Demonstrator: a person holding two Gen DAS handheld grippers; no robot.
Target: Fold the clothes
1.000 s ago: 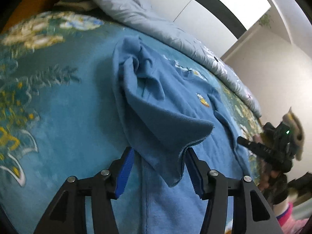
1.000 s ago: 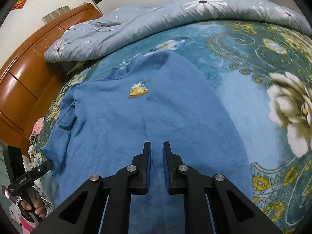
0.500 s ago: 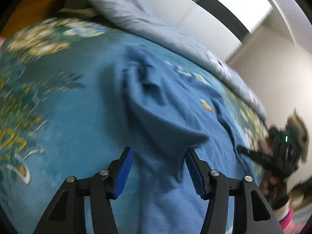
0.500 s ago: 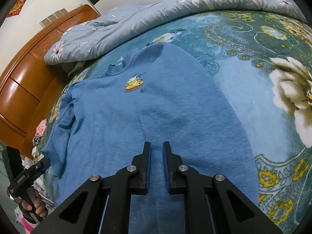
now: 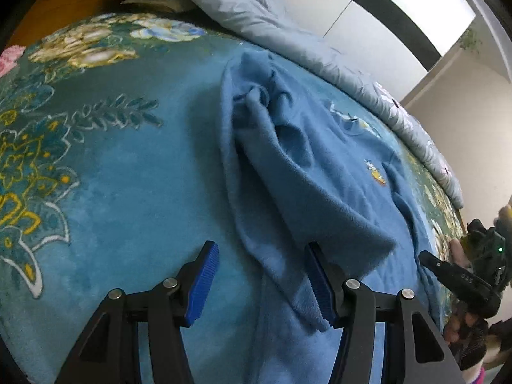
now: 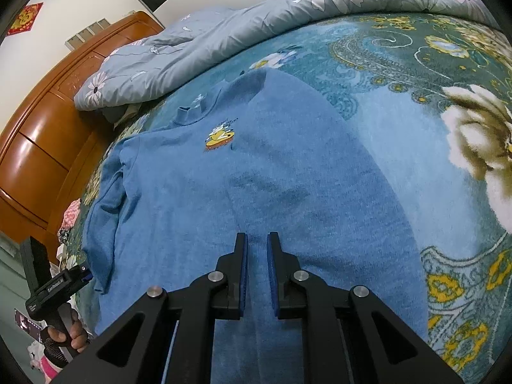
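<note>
The blue fleece sweatshirt with a small yellow duck patch on the chest point(image 6: 243, 192) lies face up on the bed's teal floral blanket point(image 6: 416, 73), its collar at the far end toward the rumpled grey daisy-print quilt point(image 6: 224, 35) and its hem nearest the cameras, so its long axis runs near to far. One sleeve point(image 5: 307, 198) is already thrown across the body in a loose, wrinkled fold. The step in hand appears to be the sleeve fold.

The left tongs point(image 5: 262, 281) gape wide, the sleeve's cuff draping between the blue pads and brushing the right one, gripped by neither. The right tongs point(image 6: 256, 272) hover over the hem at mid-width, nearly closed with a narrow slit, holding nothing. Next the folded sleeve probably needs flattening, or the far sleeve brought in likewise.
</note>
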